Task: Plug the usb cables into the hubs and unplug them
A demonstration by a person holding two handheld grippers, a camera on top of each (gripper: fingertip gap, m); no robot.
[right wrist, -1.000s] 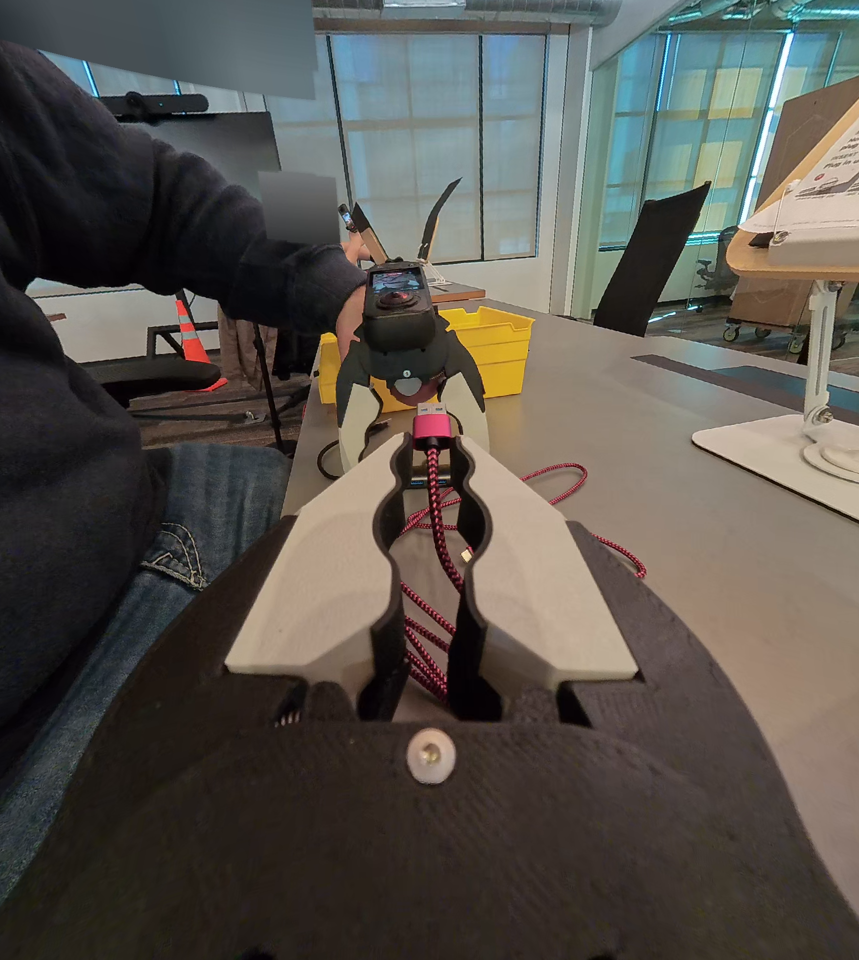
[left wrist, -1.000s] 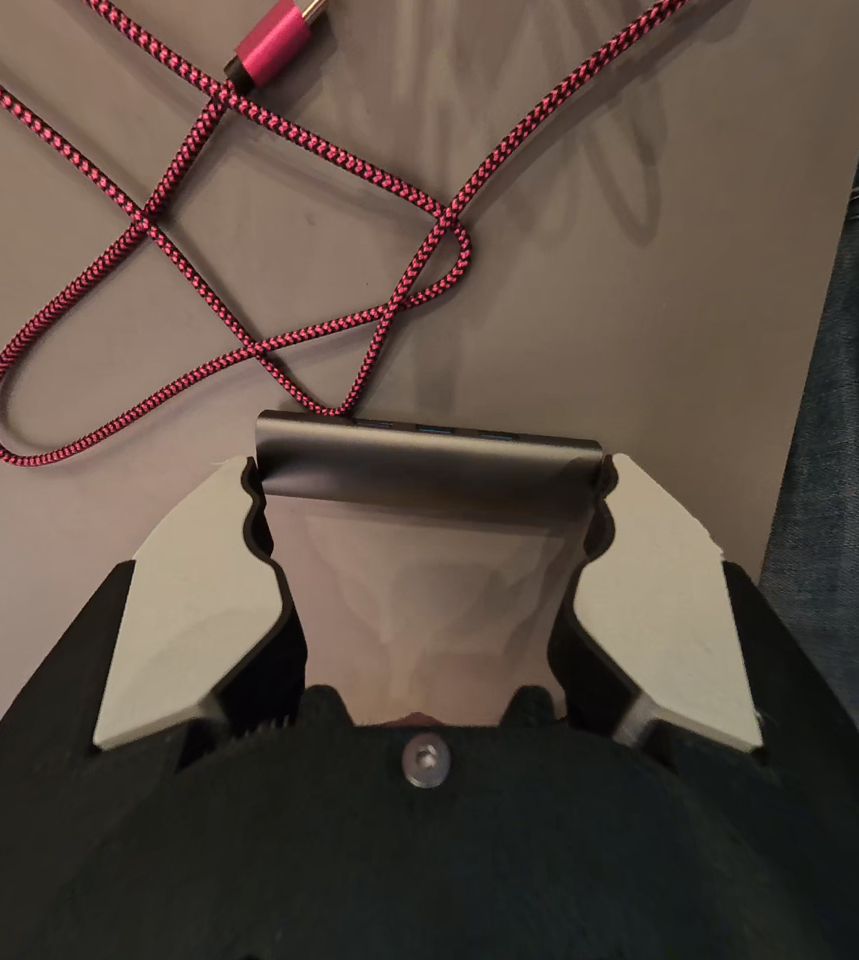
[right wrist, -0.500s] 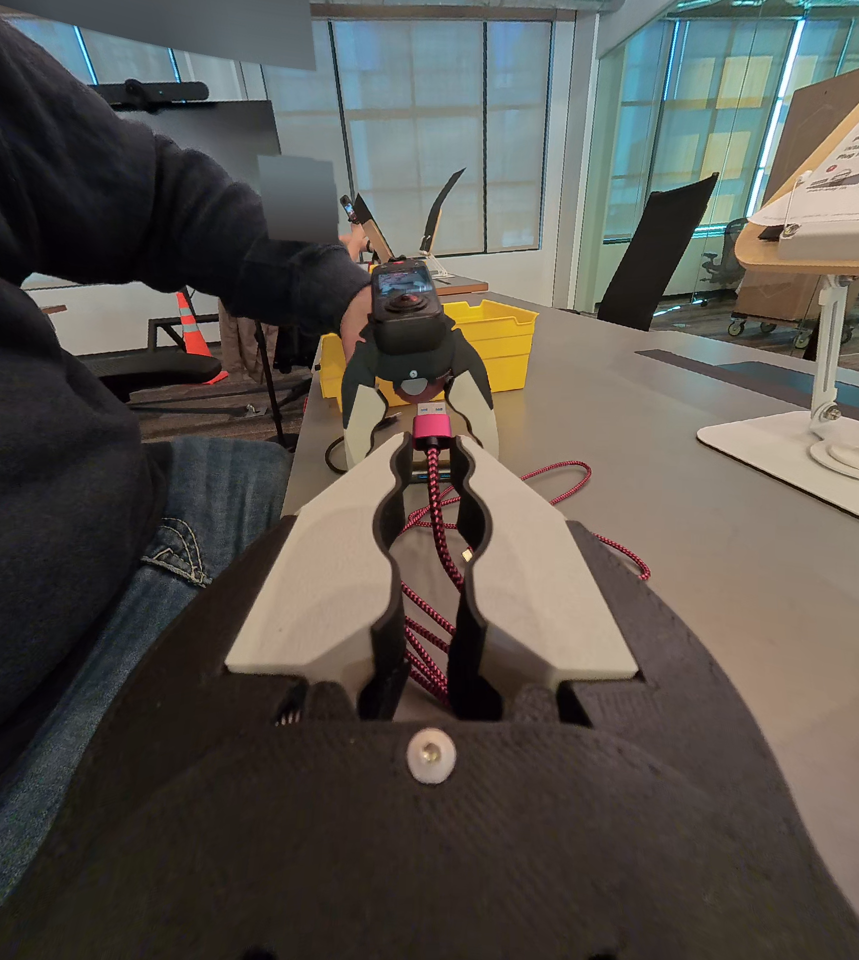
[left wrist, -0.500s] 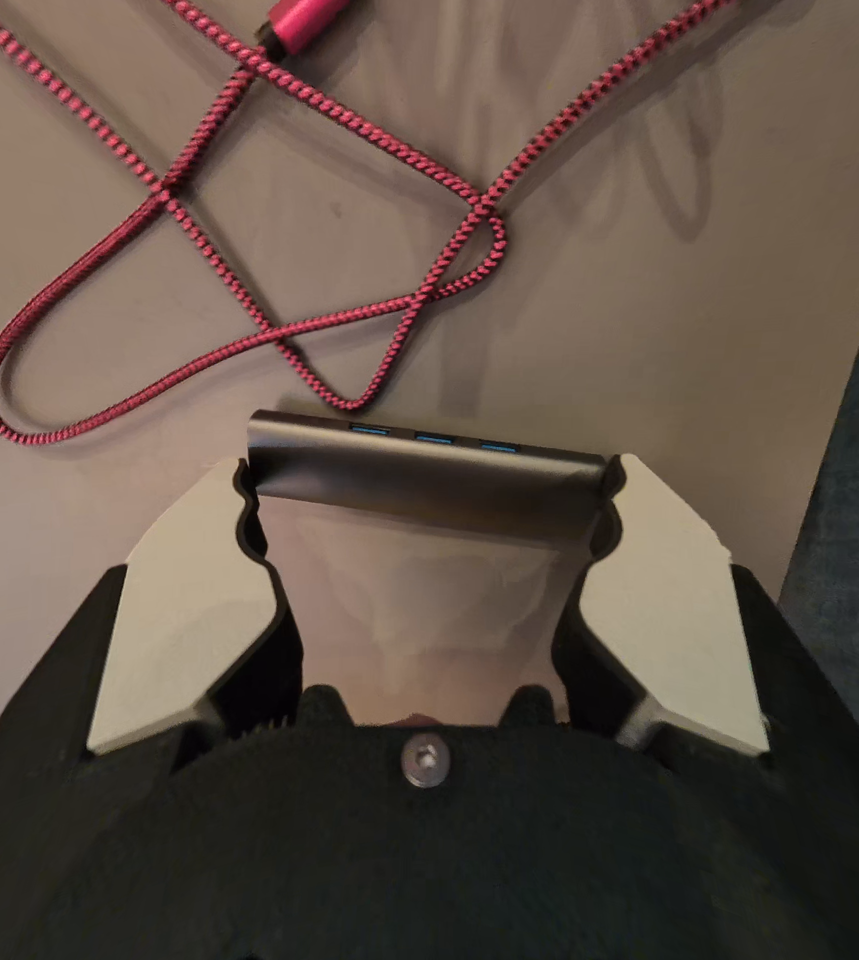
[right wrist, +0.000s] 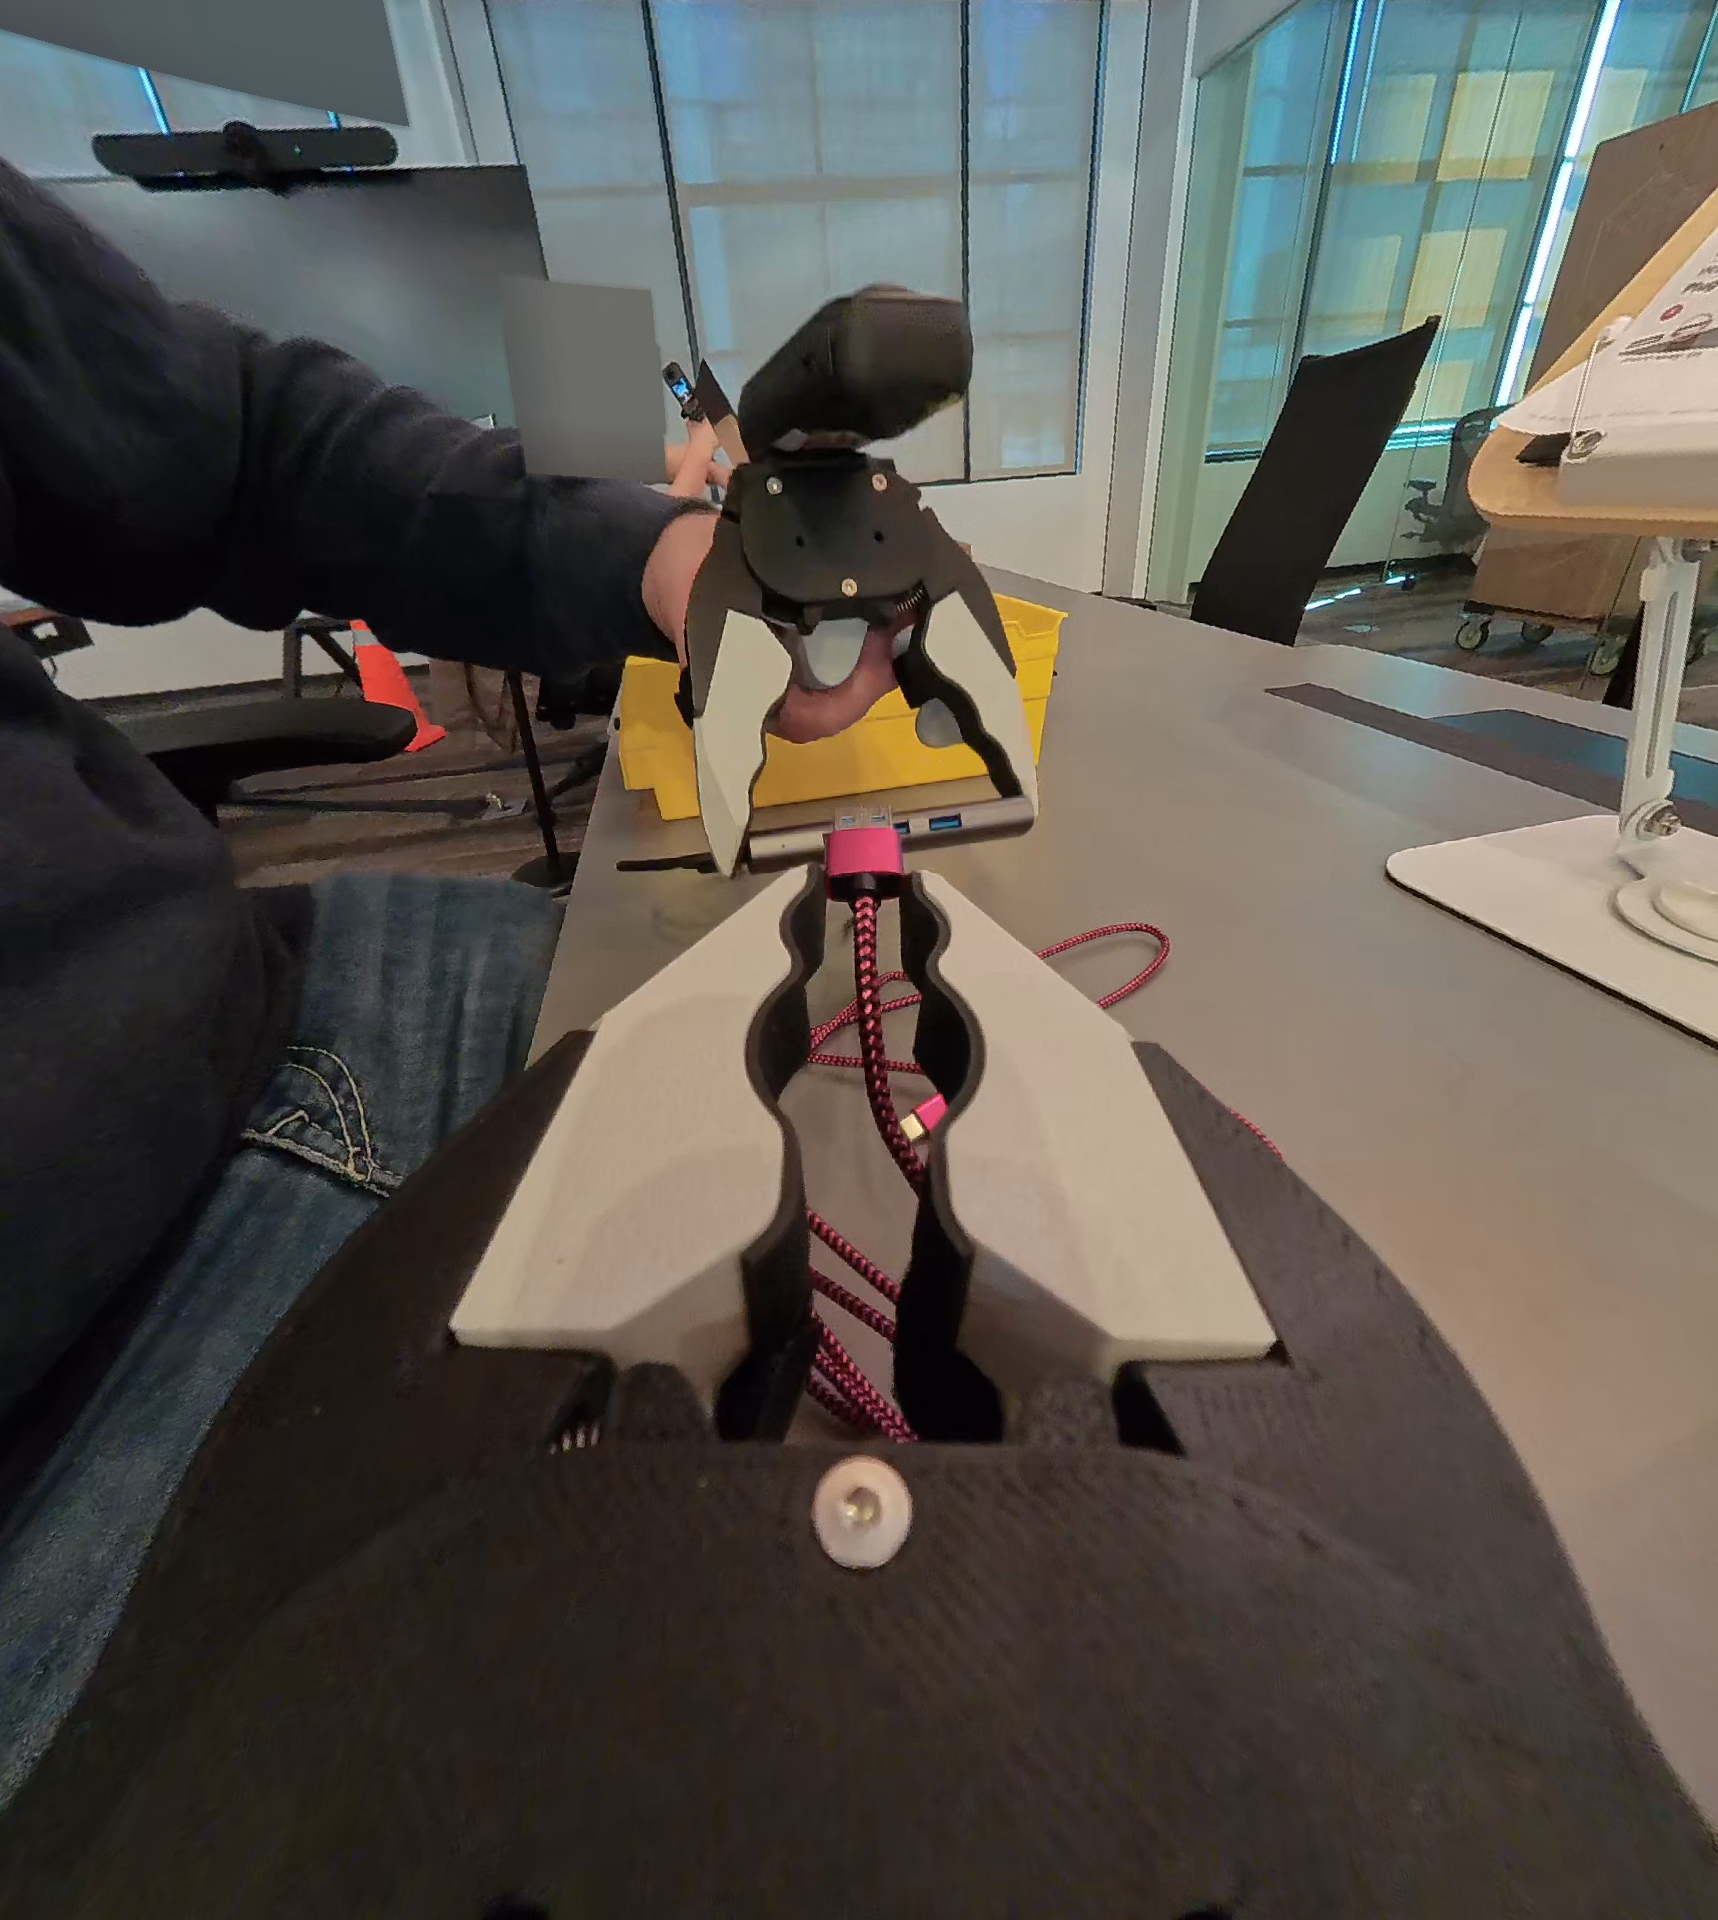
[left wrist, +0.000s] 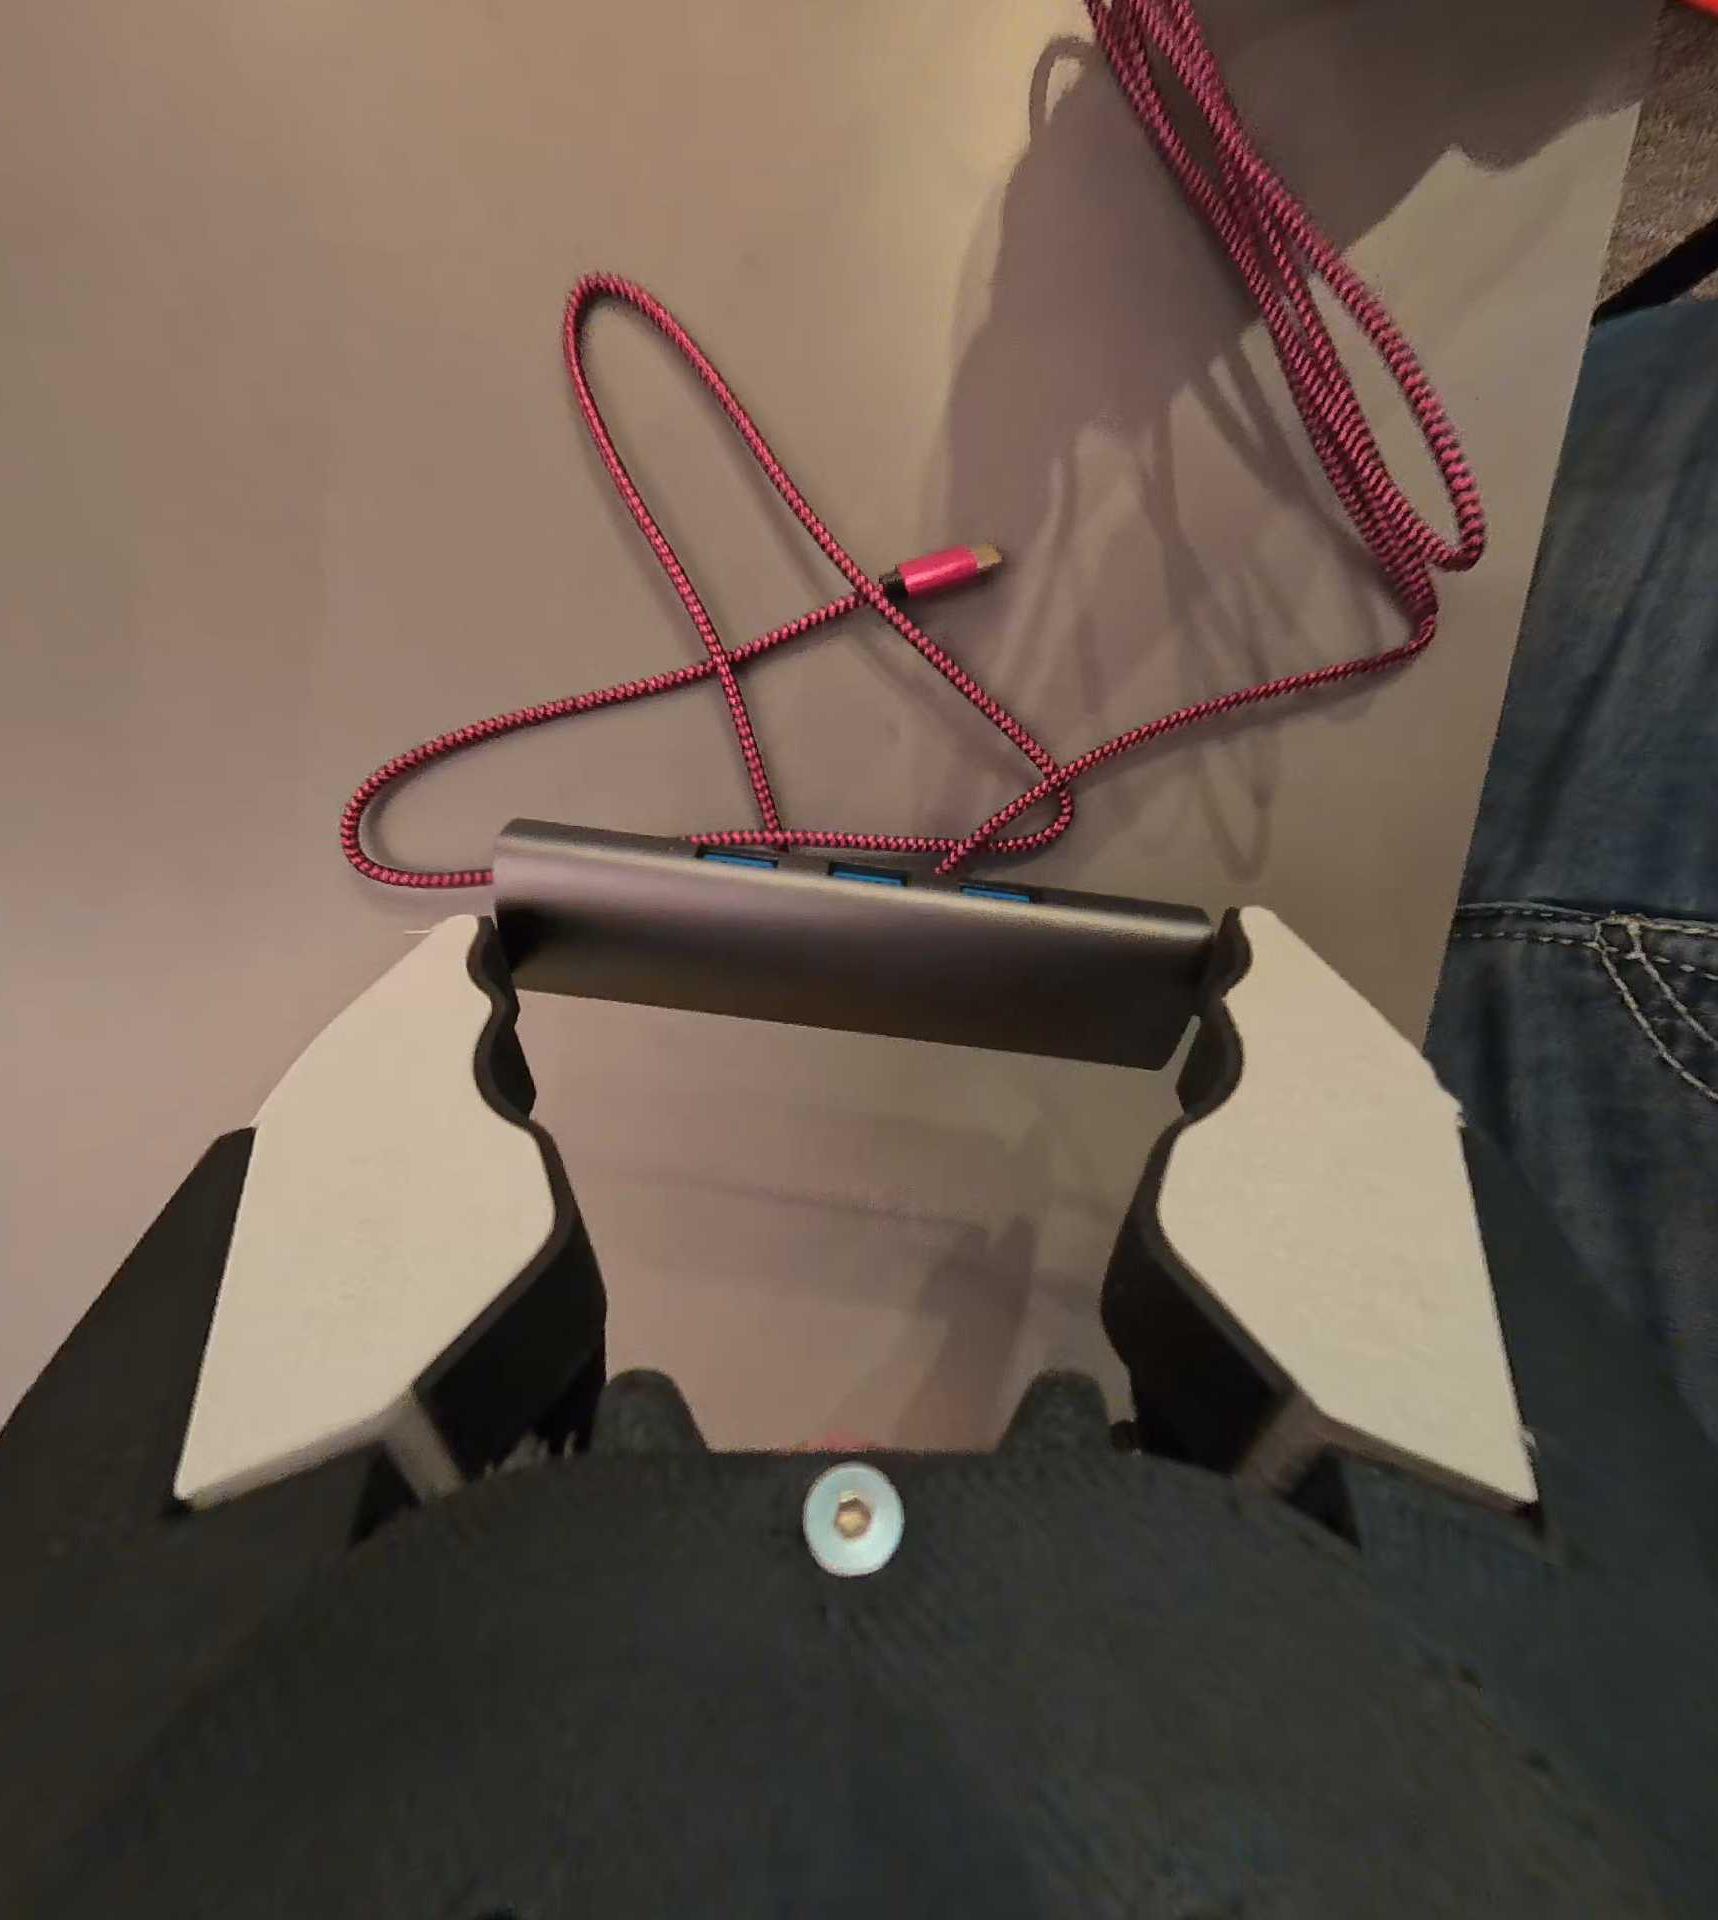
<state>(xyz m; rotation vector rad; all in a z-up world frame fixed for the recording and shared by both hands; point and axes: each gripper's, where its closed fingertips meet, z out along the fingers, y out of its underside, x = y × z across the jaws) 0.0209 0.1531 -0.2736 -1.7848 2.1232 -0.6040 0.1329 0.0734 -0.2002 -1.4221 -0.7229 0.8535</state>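
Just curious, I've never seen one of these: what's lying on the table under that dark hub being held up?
Under the hub a pink braided cable loops across the grey table, its small loose plug lying there. The hub hides part of the loops.

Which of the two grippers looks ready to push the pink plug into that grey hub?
The right gripper: it grips the pink plug just in front of the ports. The left gripper only holds the hub.

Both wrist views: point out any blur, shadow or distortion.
Left wrist view: sharp hub, slight blur on the cable at top, fanned shadows on the table. Right wrist view: left gripper and its camera smeared, wide-angle bending of window frames.
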